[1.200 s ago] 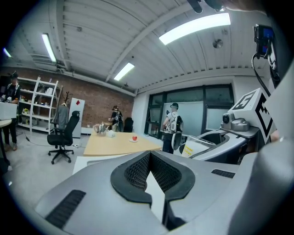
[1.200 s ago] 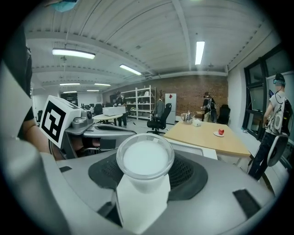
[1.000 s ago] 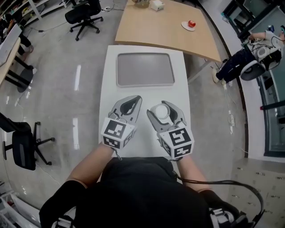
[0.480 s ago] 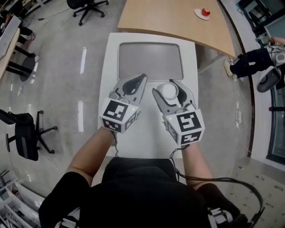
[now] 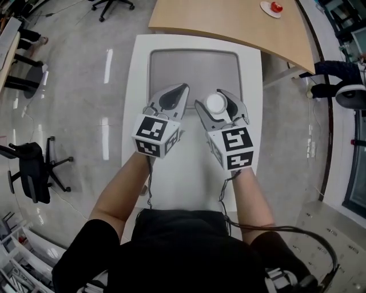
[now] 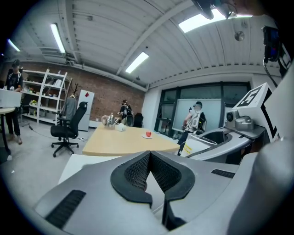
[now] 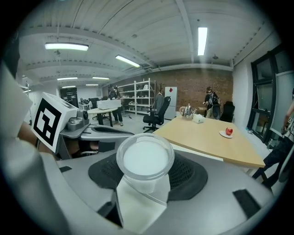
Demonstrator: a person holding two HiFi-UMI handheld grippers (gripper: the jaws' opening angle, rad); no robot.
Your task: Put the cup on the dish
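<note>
Standing by the person here: closest in, the right gripper (image 5: pixel 213 98) has its two fingers clamped on the cup (image 7: pixel 145 159), one on each side of it. It's a small see-through plastic cup with a clear round rim, held upright, and the inside looks plain white from the top. The left gripper (image 5: pixel 182 90) is right beside it, not touching it. Its fingers are together at the tips with nothing in between. Both are held up over the white table (image 5: pixel 134 86), and from the head view the cup sits right about over the near edge of the dish (image 5: pixel 194 68), which is a flat grey tray with rounded corners lying on the far half of that table. I can't tell how high above it the cup is. Compared to a second ago, both grippers have gone forward: back then they were over bare tabletop, well short of the tray, and now their tips overlap its near edge. The grip on the cup looks the same and the left one was closed then too. Further back there's a wooden table (image 5: pixel 229 23) with a red apple (image 5: pixel 277 7) on a small plate (image 5: pixel 267 9), and an office chair (image 5: pixel 34 171) stands off to the left on the shiny floor.
</note>
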